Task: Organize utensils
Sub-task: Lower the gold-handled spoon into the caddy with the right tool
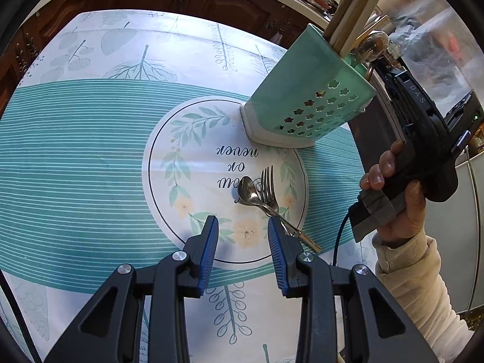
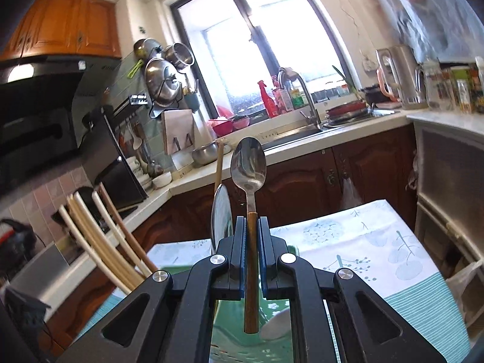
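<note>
Your right gripper (image 2: 250, 227) clamps a wooden-handled spoon (image 2: 248, 166), bowl up, over the green utensil holder (image 1: 308, 90).
Your left gripper (image 1: 243, 227) angles down, fingers apart and empty, above the tablecloth (image 1: 75, 151); a spoon (image 1: 248, 192) and fork (image 1: 268, 187) lie there, probably touching.
</note>
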### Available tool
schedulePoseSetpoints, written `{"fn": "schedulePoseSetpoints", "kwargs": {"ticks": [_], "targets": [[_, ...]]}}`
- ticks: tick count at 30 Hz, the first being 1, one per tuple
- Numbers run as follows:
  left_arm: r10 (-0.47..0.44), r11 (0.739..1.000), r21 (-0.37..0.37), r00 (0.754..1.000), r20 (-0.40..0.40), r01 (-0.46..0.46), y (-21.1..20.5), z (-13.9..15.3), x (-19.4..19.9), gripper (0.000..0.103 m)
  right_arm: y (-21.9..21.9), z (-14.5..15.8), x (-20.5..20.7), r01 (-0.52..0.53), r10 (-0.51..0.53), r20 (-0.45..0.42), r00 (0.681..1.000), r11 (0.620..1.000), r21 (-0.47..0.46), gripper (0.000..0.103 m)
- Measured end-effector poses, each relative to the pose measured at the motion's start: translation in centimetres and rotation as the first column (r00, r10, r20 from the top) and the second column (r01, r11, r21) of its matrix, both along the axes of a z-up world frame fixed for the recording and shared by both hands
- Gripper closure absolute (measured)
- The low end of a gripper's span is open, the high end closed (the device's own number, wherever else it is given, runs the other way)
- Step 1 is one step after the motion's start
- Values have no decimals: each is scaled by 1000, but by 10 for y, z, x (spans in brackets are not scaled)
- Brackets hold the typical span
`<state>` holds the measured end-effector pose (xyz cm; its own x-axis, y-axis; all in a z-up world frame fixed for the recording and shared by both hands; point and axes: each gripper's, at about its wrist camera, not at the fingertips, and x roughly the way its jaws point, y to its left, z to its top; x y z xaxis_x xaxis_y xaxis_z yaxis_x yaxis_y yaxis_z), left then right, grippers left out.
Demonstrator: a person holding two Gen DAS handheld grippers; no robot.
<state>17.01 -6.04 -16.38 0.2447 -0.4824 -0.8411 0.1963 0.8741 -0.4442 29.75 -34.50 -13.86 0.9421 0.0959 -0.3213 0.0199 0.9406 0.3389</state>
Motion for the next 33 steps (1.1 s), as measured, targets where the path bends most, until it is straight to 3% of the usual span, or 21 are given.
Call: {"fn": "schedulePoseSetpoints", "kwargs": {"ticks": [12, 20, 27, 33], "targets": [[2, 1000, 5, 1000, 5, -2, -1, 0, -1, 72, 26, -27, -16, -31, 28, -41, 999, 996, -80, 96], [-2, 1000, 2, 1000, 13, 2, -1, 3, -1, 72, 27, -25, -12, -73, 57, -145, 988, 992, -105, 96], [-6, 1000, -5, 1000, 13, 6, 0, 5, -2, 71, 25, -15, 12, -172, 135, -356, 925, 982, -74, 96], [-6, 1000, -4, 1000, 11, 6, 1, 5, -3, 69, 8, -8, 31, -214, 224, -435, 872, 974, 72, 96]]}}
